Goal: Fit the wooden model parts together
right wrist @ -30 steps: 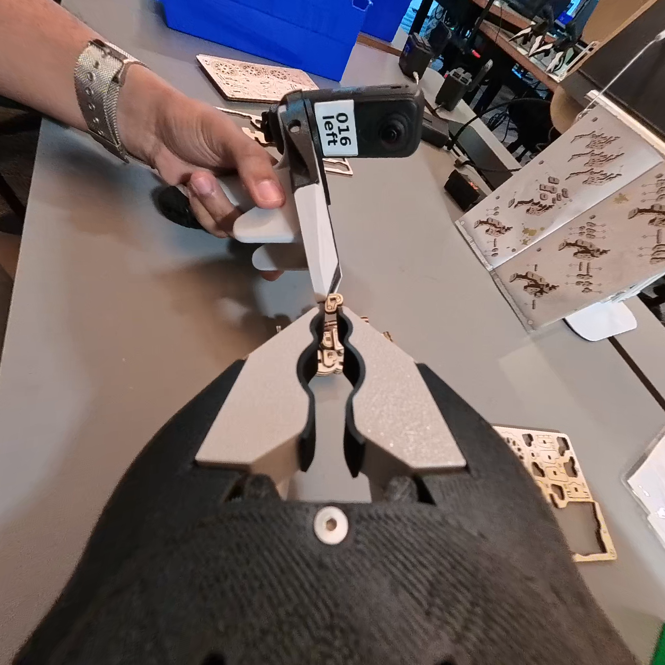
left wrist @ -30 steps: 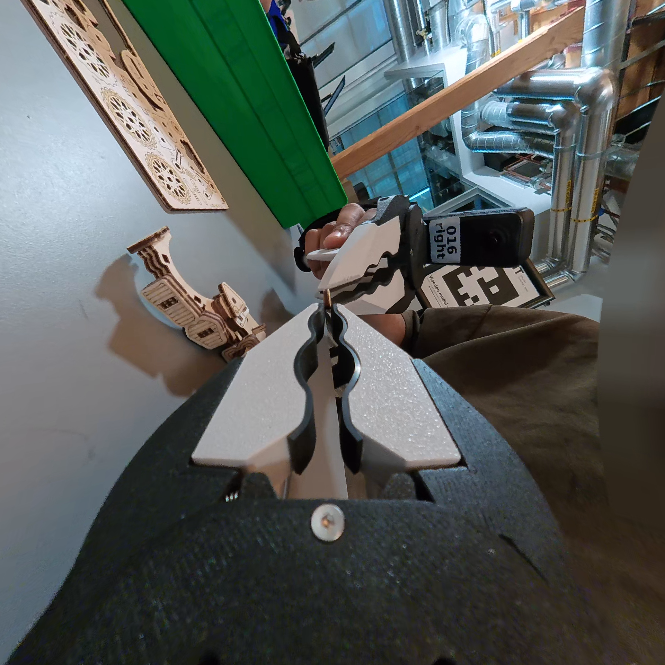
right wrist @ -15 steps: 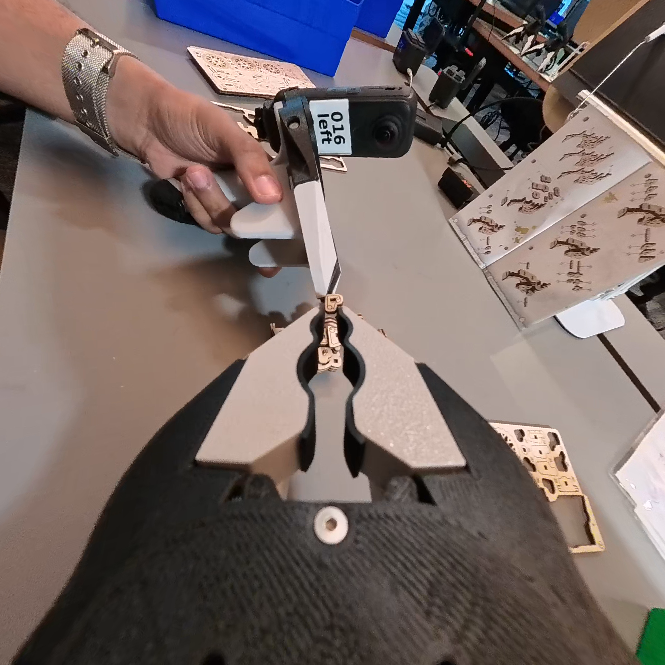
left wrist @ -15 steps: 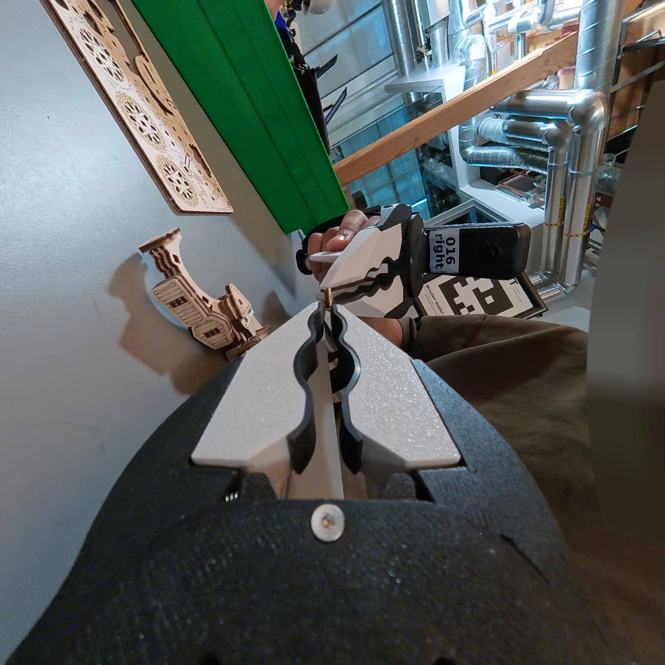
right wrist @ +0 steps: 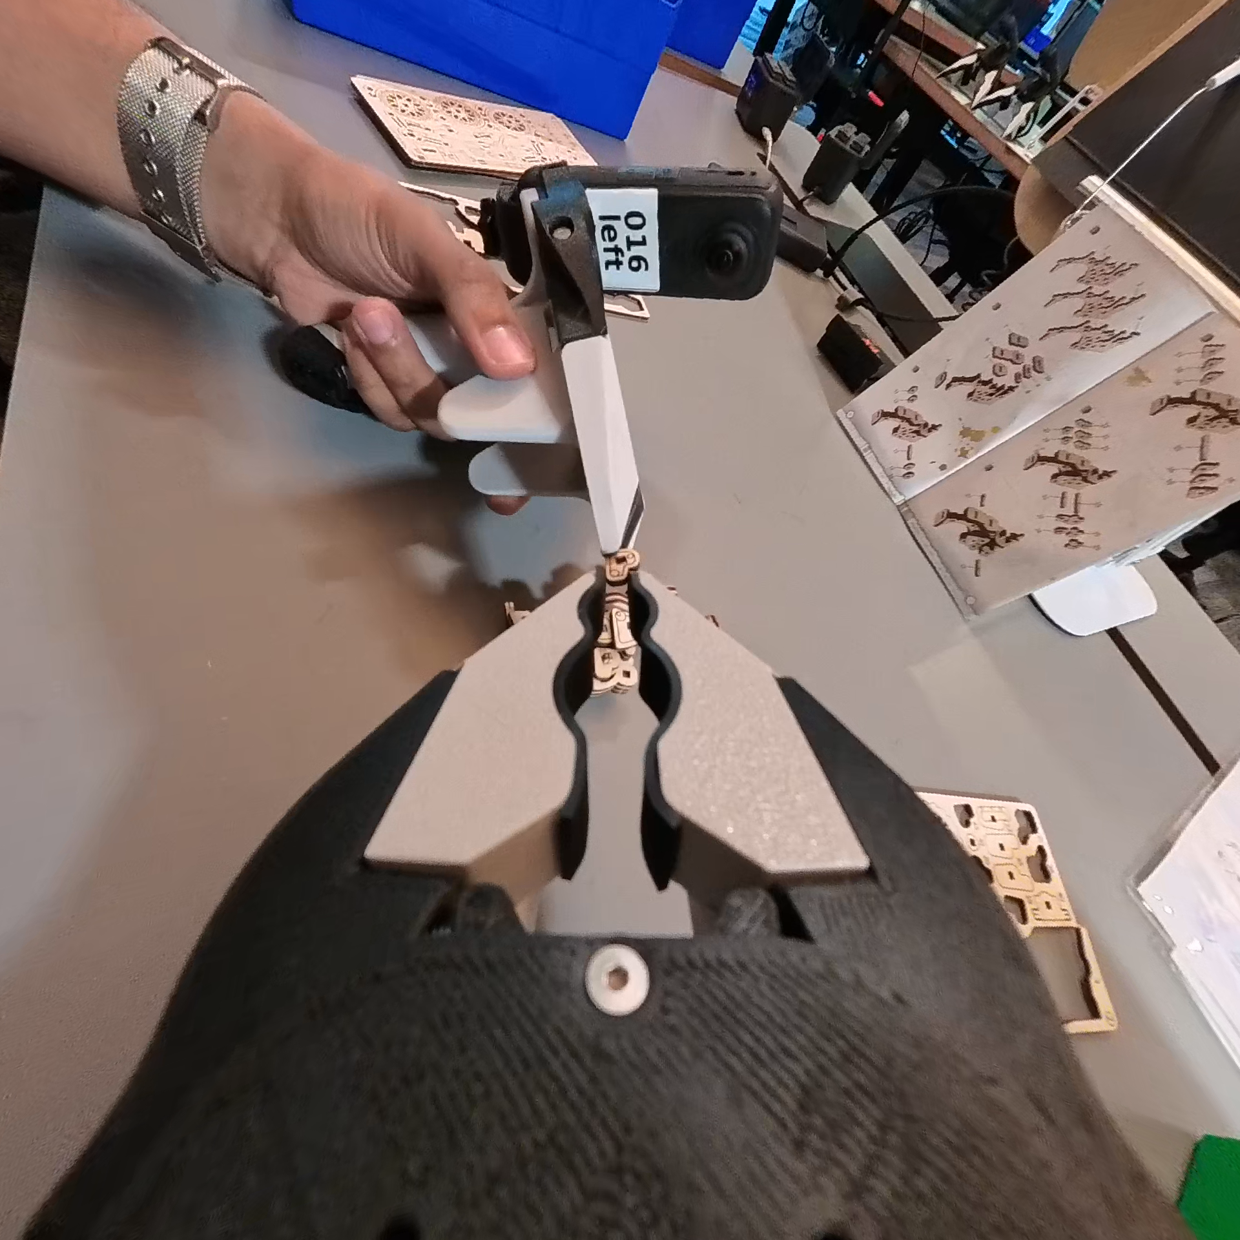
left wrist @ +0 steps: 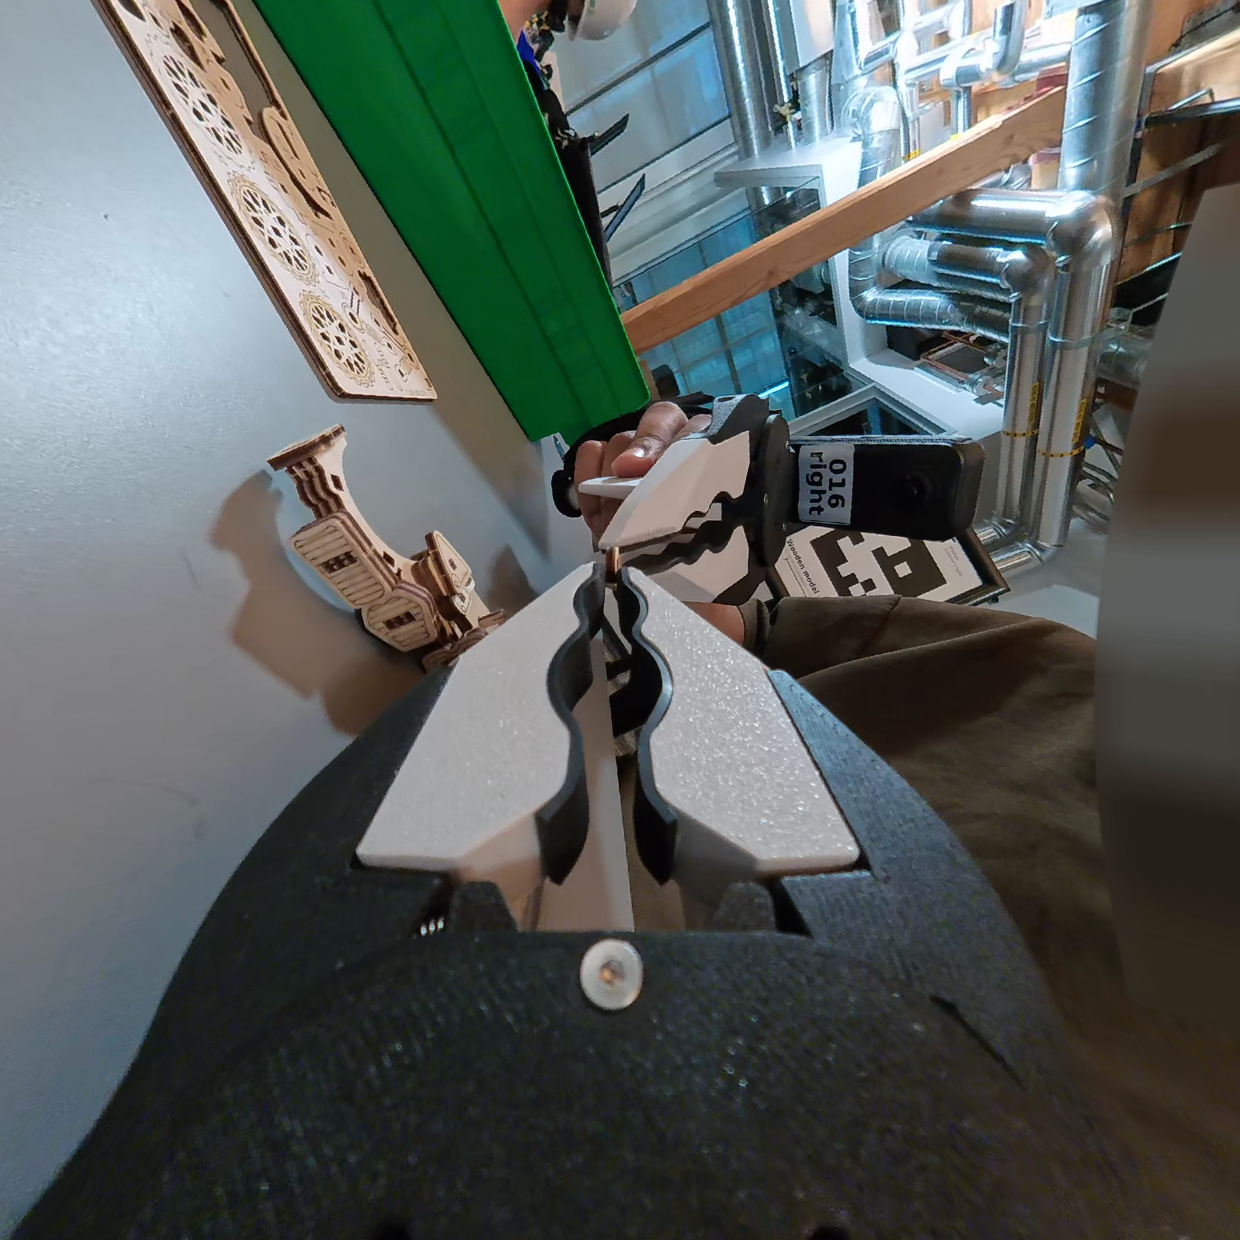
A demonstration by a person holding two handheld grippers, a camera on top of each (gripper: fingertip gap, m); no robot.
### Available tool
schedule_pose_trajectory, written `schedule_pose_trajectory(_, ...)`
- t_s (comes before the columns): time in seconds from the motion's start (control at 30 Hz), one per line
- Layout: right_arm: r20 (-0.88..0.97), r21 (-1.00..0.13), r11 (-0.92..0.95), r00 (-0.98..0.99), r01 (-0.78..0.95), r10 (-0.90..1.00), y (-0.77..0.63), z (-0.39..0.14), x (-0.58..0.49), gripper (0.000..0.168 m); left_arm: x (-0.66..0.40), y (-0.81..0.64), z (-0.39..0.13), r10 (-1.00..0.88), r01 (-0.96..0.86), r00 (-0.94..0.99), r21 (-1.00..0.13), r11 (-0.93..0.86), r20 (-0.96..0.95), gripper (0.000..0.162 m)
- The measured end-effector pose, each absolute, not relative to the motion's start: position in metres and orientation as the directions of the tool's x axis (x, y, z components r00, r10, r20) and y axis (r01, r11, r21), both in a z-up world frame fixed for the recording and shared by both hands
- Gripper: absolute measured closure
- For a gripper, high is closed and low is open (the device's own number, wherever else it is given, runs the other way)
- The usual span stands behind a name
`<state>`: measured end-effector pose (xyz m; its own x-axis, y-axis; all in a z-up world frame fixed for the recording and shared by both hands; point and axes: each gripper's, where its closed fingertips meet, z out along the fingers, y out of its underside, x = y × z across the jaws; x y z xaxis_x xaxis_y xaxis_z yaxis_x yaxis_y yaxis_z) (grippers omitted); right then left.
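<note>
Item 1: right gripper [right wrist: 621,590], fingers pressed together on a narrow laser-cut wooden strip [right wrist: 616,644]. The strip's long axis runs along the fingers, pointing forward and away from the wrist camera; its small looped end stands just proud of the fingertips.

Item 2: left gripper [right wrist: 621,547], held by a hand [right wrist: 362,282] with a metal mesh watchband. Its fingers come down steeply from above and meet the strip's exposed end. In its own wrist view the tips [left wrist: 607,577] are closed on a tiny brown piece [left wrist: 612,572]; whether that is a separate peg or the strip's end cannot be told.

Item 3: the deciding relation. The 2 grippers meet tip to tip, roughly at right angles, above the grey table [right wrist: 168,570]. Any joining push probably runs along the strip's axis.

Item 4: bystanders. Part-built wooden model [left wrist: 376,570], 2 part sheets [left wrist: 268,201] [right wrist: 1006,892], instruction sheet [right wrist: 1047,429].
</note>
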<state>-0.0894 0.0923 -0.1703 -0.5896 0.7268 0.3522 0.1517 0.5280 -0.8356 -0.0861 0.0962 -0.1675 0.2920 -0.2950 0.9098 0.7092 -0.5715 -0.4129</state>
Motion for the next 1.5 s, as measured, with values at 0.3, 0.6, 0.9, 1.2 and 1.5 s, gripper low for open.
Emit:
schedule_pose_trajectory(0.3,0.359,-0.852,0.508,-0.562,0.129,0.745,0.095,-0.164,-0.092,0.152,-0.088,0.096,-0.166,-0.298,0.719,0.285,-0.409,-0.562,0.911,0.161)
schedule_pose_trajectory(0.6,0.348,-0.847,0.514,-0.588,0.136,0.730,0.094,-0.168,-0.089,0.157,-0.083,0.095,-0.167,-0.304,0.699,0.293,-0.420,-0.579,0.906,0.161)
schedule_pose_trajectory(0.9,0.344,-0.845,0.516,-0.596,0.140,0.726,0.092,-0.169,-0.089,0.163,-0.084,0.095,-0.167,-0.303,0.704,0.288,-0.416,-0.576,0.908,0.161)
schedule_pose_trajectory(1.2,0.333,-0.848,0.497,-0.544,0.185,0.770,0.105,-0.166,-0.094,0.164,-0.094,0.097,-0.164,-0.303,0.736,0.333,-0.447,-0.509,0.893,0.162)
schedule_pose_trajectory(1.5,0.046,-0.853,0.312,-0.535,0.418,0.844,0.123,-0.195,-0.094,0.164,-0.113,0.103,-0.190,-0.139,0.570,0.708,-0.677,-0.466,0.692,0.138)
